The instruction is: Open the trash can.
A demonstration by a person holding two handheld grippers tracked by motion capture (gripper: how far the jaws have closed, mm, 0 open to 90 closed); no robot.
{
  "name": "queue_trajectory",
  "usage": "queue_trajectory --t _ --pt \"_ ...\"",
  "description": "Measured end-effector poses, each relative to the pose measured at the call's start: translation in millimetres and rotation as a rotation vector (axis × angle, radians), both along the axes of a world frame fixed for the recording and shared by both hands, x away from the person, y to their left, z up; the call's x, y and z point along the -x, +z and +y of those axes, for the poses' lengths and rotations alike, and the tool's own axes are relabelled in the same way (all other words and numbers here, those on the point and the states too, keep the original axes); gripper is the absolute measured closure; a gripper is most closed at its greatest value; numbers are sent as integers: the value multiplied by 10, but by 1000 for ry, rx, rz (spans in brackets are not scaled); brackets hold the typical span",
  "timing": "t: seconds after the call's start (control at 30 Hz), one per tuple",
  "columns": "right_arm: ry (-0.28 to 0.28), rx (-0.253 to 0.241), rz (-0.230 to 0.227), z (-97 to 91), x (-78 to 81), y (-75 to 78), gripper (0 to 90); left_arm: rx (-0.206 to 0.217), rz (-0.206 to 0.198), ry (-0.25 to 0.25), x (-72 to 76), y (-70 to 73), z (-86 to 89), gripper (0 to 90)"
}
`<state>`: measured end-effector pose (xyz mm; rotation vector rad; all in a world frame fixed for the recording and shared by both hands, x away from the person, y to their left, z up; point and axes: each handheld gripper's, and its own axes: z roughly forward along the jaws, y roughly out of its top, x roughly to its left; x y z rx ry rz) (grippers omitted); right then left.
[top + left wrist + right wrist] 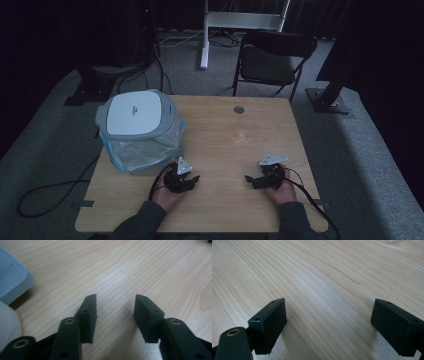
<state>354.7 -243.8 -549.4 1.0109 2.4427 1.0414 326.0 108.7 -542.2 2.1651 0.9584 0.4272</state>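
A small bin (137, 132) with a white and grey lid (134, 114) and a clear plastic liner stands on the left of the wooden table (220, 150). A clear glass (243, 131) stands near the table's middle, with a small round grey disc (238, 109) behind it. My left gripper (194, 178) rests low over the table just right of the bin, jaws open (115, 312) with bare wood between them; the bin's edge (12, 282) lies to their left. My right gripper (249, 178) sits near the front right, jaws spread wide (329, 315) over bare wood.
A black folding chair (272, 60) stands beyond the table's far edge, beside a white stand's leg (205, 35). Cables (55, 190) trail on the grey carpet at the left. The person's forearms come in at the table's front edge.
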Motion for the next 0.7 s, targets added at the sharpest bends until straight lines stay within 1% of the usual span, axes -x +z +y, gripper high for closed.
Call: queue_trajectory --t 0.03,0.07,0.1,0.13,0.17,0.2,0.23,0.27,0.3,0.33,0.37,0.4,0.43,0.5,0.53,0.57,0.6,0.63,0.67,0.7 --pt "0 0 0 0 0 0 124 0 0 0 0 0 0 589" --pt "0 0 0 0 0 0 124 -8 -2 21 -10 7 5 612" --pt "0 0 0 0 0 0 124 -8 -2 21 -10 7 5 635" --pt "0 0 0 0 0 0 124 -9 -7 41 -13 7 -1 657" --pt "0 0 0 0 0 0 124 -9 -7 41 -13 7 -1 679" --pt "0 0 0 0 0 0 124 -12 -10 59 -16 8 -13 700" --pt "0 0 0 0 0 0 124 -12 -10 59 -16 8 -13 723" --pt "0 0 0 0 0 0 124 -21 -23 83 -17 6 -38 749" --pt "0 0 0 0 0 0 124 -21 -23 83 -17 6 -38 780" --pt "0 0 0 0 0 0 124 -35 -32 101 -17 7 -59 814" --pt "0 0 0 0 0 0 124 -35 -32 101 -17 7 -59 848" --pt "0 0 0 0 0 0 124 -44 -47 127 -17 10 -71 877" --pt "0 0 0 0 0 0 124 -44 -47 127 -17 10 -71 900" --pt "0 0 0 0 0 0 124 -39 -52 156 -26 28 -66 900" --pt "0 0 0 0 0 0 124 -39 -66 185 -42 56 -58 900" --pt "0 0 0 0 0 0 124 -39 -66 185 -42 56 -58 900" --pt "0 0 0 0 0 0 124 -34 -79 215 -55 85 -55 900" --pt "0 0 0 0 0 0 124 -34 -79 215 -55 85 -55 900" --pt "0 0 0 0 0 0 124 -33 -94 253 -76 120 -48 900" --pt "0 0 0 0 0 0 124 -33 -94 253 -76 120 -48 900"
